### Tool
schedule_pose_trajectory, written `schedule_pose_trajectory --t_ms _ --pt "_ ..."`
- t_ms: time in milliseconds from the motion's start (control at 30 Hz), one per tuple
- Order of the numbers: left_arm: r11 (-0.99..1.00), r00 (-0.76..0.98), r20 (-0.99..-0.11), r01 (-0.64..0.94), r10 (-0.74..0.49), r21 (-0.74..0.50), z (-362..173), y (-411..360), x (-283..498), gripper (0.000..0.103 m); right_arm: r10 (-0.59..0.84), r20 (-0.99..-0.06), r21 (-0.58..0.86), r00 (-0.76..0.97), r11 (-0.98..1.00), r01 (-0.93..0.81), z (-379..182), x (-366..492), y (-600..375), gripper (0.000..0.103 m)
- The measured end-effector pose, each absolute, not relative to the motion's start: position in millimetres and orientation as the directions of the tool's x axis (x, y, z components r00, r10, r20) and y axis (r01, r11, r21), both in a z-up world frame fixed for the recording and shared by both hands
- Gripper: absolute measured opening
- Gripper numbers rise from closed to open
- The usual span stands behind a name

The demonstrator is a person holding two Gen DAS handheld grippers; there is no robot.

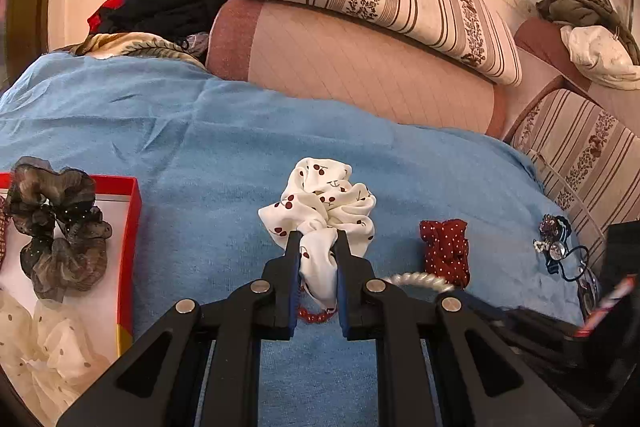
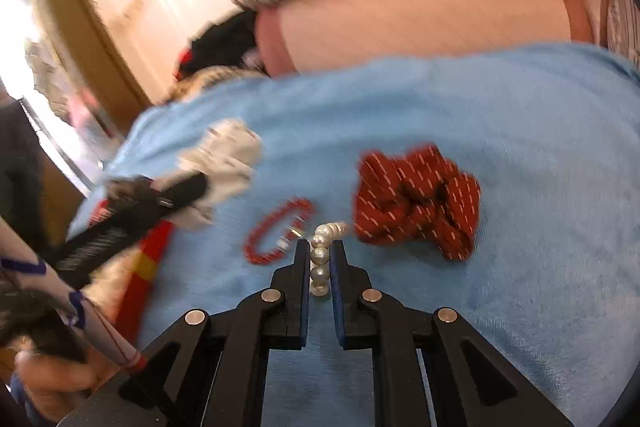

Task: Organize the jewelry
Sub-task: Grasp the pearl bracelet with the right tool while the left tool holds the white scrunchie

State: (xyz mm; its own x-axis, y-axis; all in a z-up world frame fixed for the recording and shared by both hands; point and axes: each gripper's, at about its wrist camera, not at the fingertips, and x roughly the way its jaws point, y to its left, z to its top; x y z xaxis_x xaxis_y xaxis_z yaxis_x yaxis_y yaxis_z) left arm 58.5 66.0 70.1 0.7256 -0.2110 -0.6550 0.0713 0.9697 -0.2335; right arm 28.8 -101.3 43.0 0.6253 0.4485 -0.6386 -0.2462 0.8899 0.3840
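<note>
Blue blanket point(image 1: 200, 131) spread over bed, cushions behind. Red box point(image 1: 130, 227) at left holding grey scrunchie point(image 1: 56, 227). Left gripper point(image 1: 318, 239) jaws clamped on cherry-print scrunchie point(image 1: 324, 199). Right gripper point(image 2: 320, 247) jaws pinching pearl bracelet point(image 2: 320, 259), between red bead bracelet point(image 2: 276, 231) and red dotted scrunchie point(image 2: 416, 203).

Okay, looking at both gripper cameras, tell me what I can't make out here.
- Red bead bracelet: left wrist view, mostly hidden behind the cherry scrunchie and the left hand-held gripper.
- Red-rimmed box: left wrist view, cut off by the frame's left edge.
- Pearl bracelet: right wrist view, motion-blurred; the far end is indistinct.
- Hair ties: left wrist view, too small to separate.
</note>
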Motion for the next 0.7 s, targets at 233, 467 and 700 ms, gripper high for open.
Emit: schedule_pose_trajectory --t_ms 233,467,700 --pt "0.969 0.729 -0.646 0.099 -0.226 -0.227 71.4 58.9 54.6 0.014 0.479 -0.559 0.435 0.677 0.864 -0.253 61.7 17.9 -113.2 0.01" --pt "0.972 0.726 -0.648 0.126 -0.227 -0.2 70.0 48.6 51.4 0.014 0.473 -0.522 0.451 0.71 0.859 -0.241 73.0 16.0 -118.8 0.01" --pt "0.977 0.731 -0.649 0.142 -0.212 -0.159 69.2 41.1 49.2 0.014 0.46 -0.511 0.451 0.726 0.863 -0.229 77.2 10.2 -128.4 0.01"
